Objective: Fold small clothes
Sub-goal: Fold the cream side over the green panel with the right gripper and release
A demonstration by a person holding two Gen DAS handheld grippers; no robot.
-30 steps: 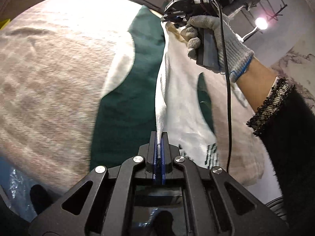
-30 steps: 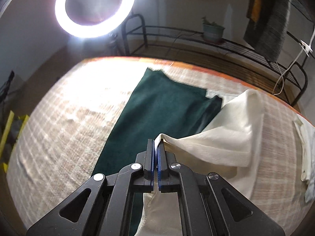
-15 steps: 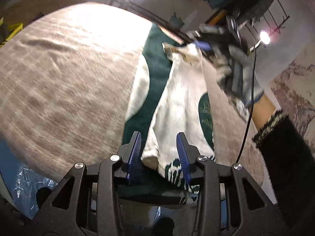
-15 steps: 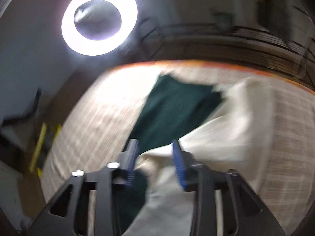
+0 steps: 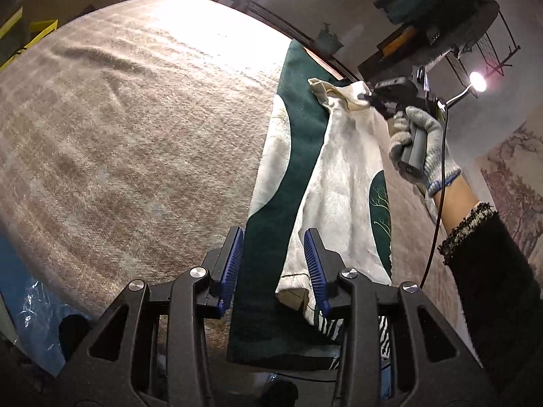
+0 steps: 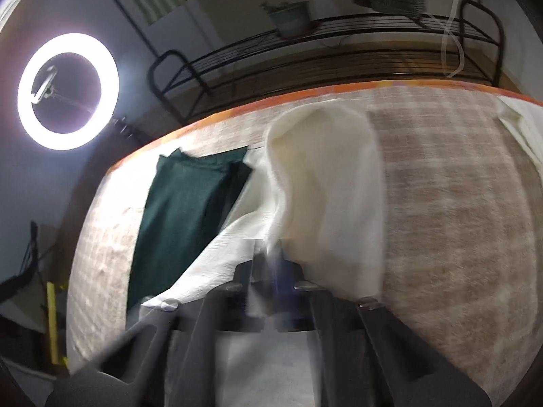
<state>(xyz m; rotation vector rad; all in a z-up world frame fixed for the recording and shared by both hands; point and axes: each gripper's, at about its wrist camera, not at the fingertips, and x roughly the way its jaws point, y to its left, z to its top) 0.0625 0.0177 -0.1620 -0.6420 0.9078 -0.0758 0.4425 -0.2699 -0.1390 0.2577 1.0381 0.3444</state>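
Note:
A green and cream cloth (image 5: 298, 183) lies lengthwise on the beige table cover (image 5: 135, 129), with a cream flap folded over its right side. My left gripper (image 5: 274, 261) is open just above the cloth's near end, holding nothing. My right gripper (image 5: 368, 96) is at the far end of the cream flap, held by a gloved hand (image 5: 420, 142). In the blurred right wrist view the right gripper (image 6: 271, 261) has its jaws close together with the cream cloth (image 6: 322, 183) between them. The green part (image 6: 183, 210) lies to its left.
A ring light (image 6: 68, 91) stands beyond the table's far left. A black metal rack (image 6: 305, 51) with a potted plant (image 6: 288, 17) runs behind the far table edge. More white cloth (image 6: 522, 129) lies at the far right. Blue plastic (image 5: 30, 305) shows under the near left edge.
My left gripper let go of the cream edge, opened and drew back. The cream flap dropped onto the green cloth. My right gripper opened briefly, then closed again on the far end and swung right.

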